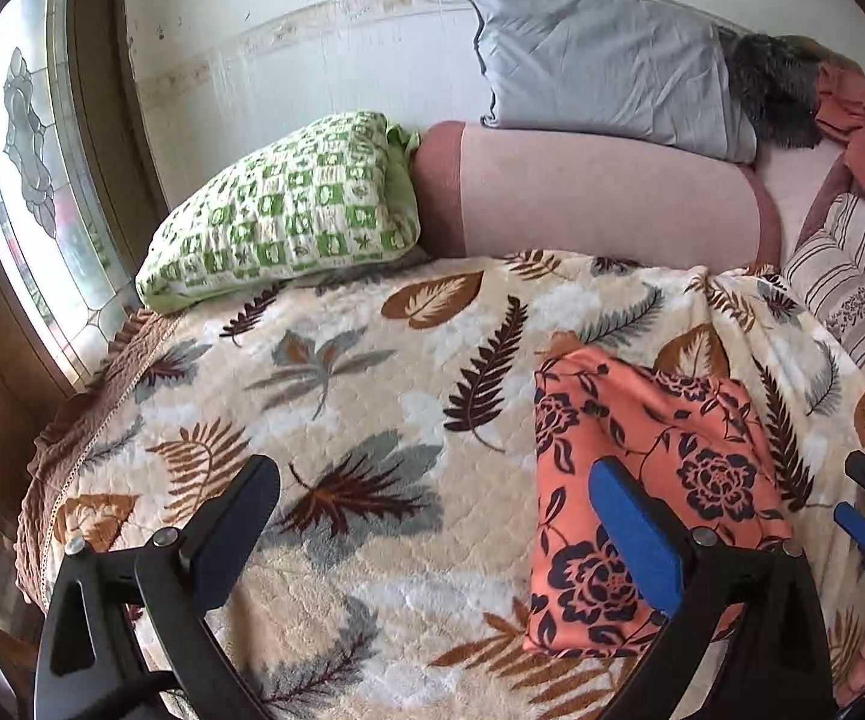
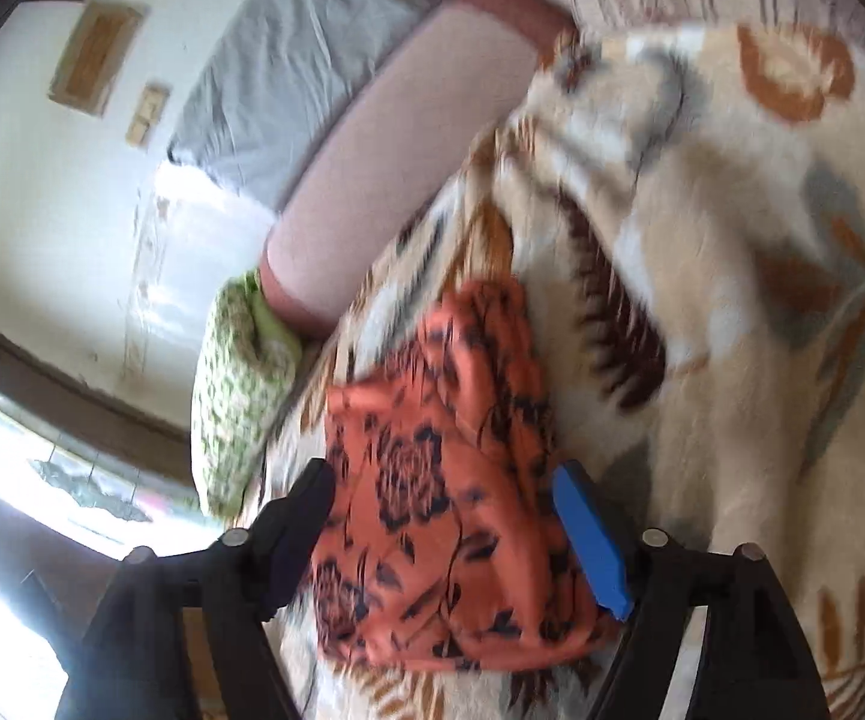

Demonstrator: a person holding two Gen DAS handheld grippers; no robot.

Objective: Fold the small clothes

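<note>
Two grippers released, left gripper (image 1: 432,516) jaws left of folded orange cloth (image 1: 642,480), right gripper (image 2: 450,534) jaws straddling it untouching.

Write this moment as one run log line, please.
left claw open | right claw open | orange floral garment folded on leaf-print blanket

Soft daylight enters through the window (image 1: 24,180) at the left – bright but even in the left wrist view, which is sharp with shallow shadows. The right wrist view is smeared by motion blur, its window (image 2: 42,510) blown out white – both bend at their dark rims.
</note>
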